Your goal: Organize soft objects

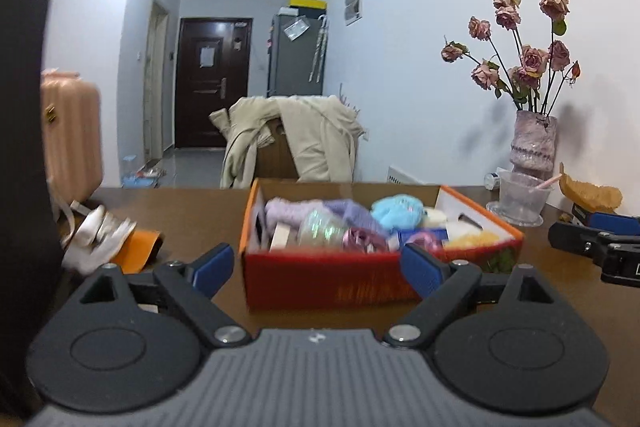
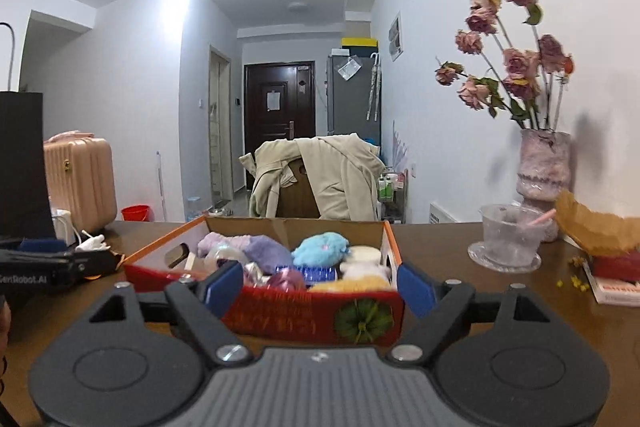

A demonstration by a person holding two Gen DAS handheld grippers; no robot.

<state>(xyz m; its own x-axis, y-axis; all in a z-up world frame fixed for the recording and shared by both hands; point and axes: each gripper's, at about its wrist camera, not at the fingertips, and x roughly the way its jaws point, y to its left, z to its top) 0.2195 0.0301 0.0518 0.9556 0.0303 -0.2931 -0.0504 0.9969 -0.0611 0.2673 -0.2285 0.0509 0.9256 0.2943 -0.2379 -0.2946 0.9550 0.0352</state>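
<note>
A red cardboard box [image 1: 320, 279] with orange rims stands on the brown table, also in the right wrist view [image 2: 280, 319]. It holds several soft things: a purple fluffy cloth [image 1: 296, 211], a blue pompom [image 1: 398, 211] [image 2: 320, 247], a yellow fluffy piece [image 2: 352, 283] and shiny ribbon rolls [image 1: 362, 239]. My left gripper [image 1: 318, 269] is open and empty, just in front of the box. My right gripper [image 2: 320, 289] is open and empty, also in front of the box.
A vase of dried roses [image 2: 544, 167], a clear glass bowl [image 2: 506, 239] and an orange paper item [image 2: 596, 231] stand at the right. A black bag [image 1: 20, 167], white charger [image 2: 64, 223] and orange card [image 1: 138, 249] lie left. A chair with a beige coat [image 2: 320, 179] is behind the table.
</note>
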